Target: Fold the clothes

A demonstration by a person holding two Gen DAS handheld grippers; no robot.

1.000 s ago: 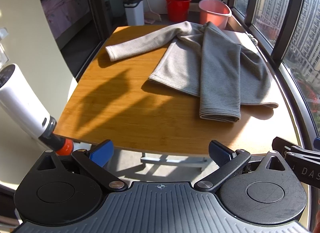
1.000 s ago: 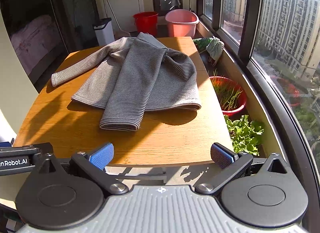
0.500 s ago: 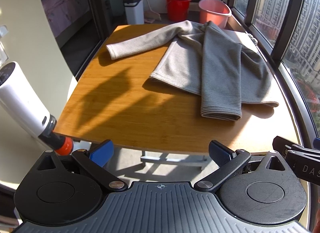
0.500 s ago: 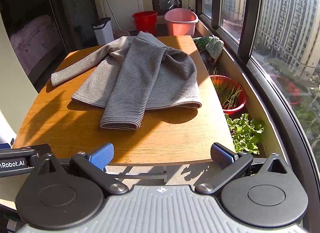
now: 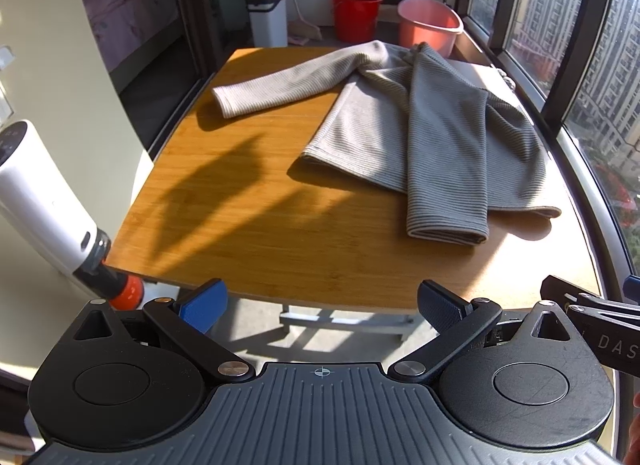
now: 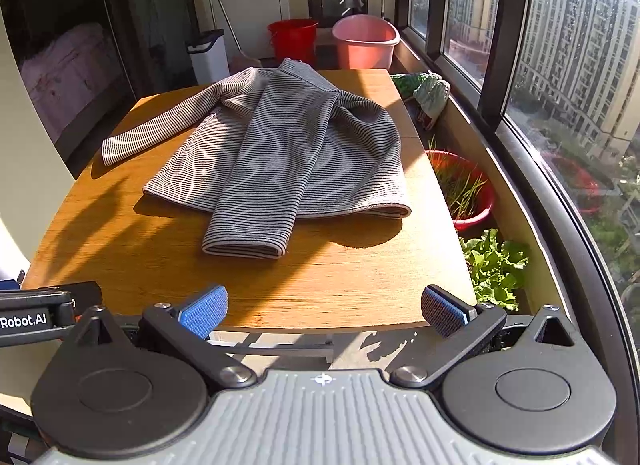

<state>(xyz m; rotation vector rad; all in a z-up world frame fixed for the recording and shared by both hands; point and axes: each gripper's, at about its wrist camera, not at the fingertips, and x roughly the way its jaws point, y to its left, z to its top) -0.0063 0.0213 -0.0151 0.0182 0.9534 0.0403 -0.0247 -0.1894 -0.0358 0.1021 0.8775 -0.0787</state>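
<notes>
Right now I see both tools held short of the near table edge, neither touching anything. My left hand-held gripper (image 5: 319,306) has its blue pads spread wide with nothing between them, and my right hand-held gripper (image 6: 323,311) is spread just as wide and empty. On the wooden table (image 5: 256,233) lies the grey striped sweater (image 5: 436,137), centre to upper right of the left view. One sleeve is folded down over its body, the cuff pointing toward me; the other sleeve stretches flat toward the upper left. Beyond the far edge stand a red bucket (image 5: 355,14) and a pink basin (image 5: 429,27), side by side.
</notes>
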